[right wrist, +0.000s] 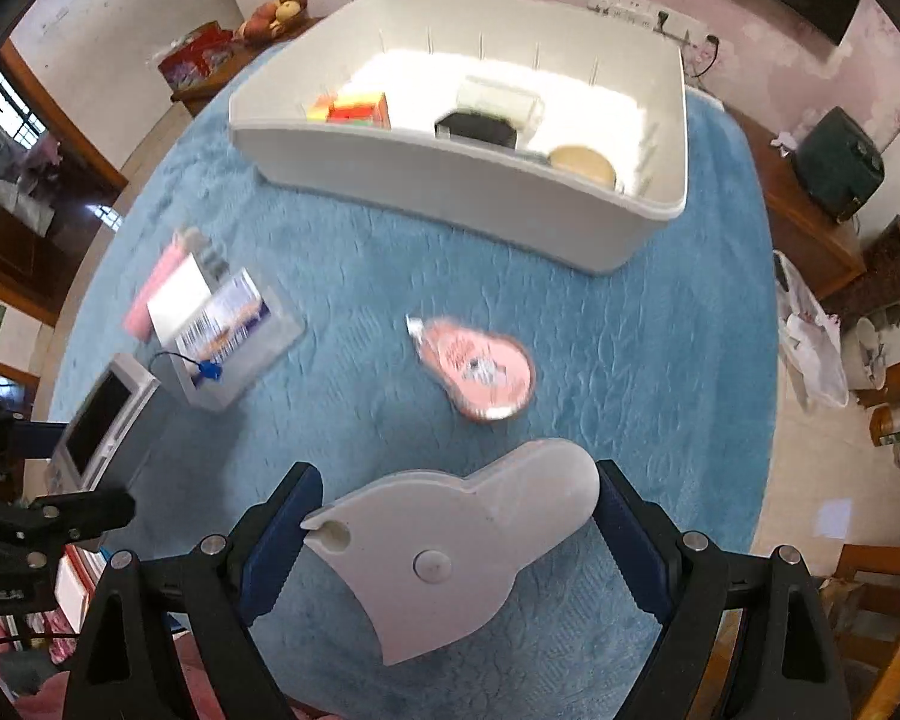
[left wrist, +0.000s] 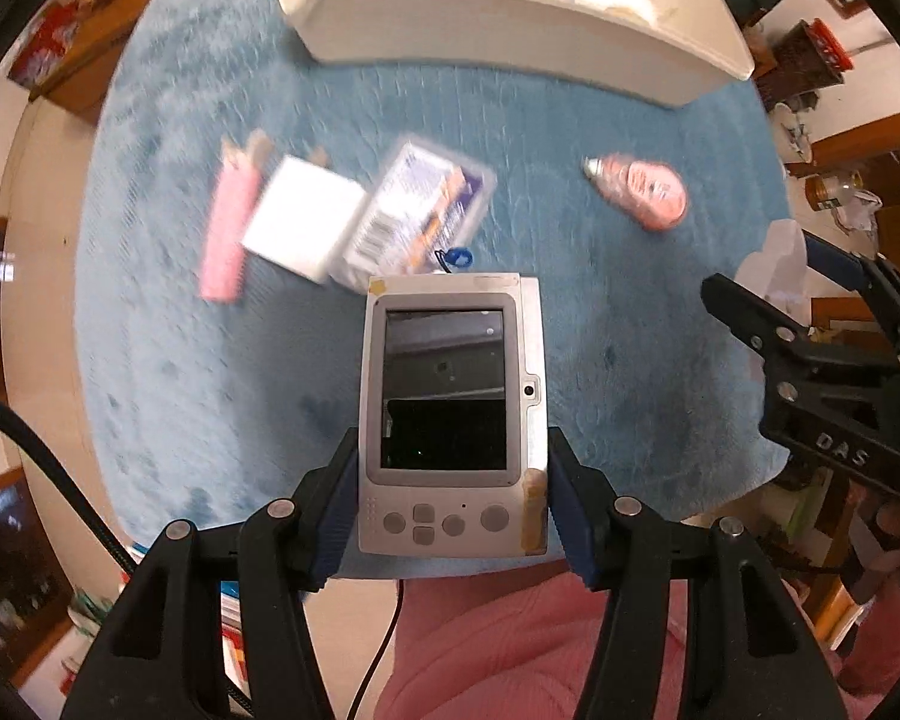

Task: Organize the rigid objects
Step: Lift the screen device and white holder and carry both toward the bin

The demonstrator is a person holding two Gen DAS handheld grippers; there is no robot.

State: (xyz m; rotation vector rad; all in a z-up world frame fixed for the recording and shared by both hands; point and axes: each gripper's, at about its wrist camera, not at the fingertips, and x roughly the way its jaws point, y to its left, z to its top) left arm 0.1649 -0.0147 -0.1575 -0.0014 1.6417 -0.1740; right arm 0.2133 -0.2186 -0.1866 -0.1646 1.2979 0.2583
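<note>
Blue-padded left jaws clamped on a silver handheld console (left wrist: 453, 414), right jaws clamped on a white tape dispenser (right wrist: 450, 546), both above the blue-covered counter (right wrist: 630, 330); beyond, pink dispenser (right wrist: 480, 369), white bin (right wrist: 450, 174).

You are holding a grey handheld console (left wrist: 453, 414) screen-up and a white tape dispenser (right wrist: 450, 546); a pink dispenser (right wrist: 480, 369), pink stick (left wrist: 225, 234), white box (left wrist: 303, 219) and labelled case (left wrist: 417, 204) are lying before the bin (right wrist: 450, 180).
</note>
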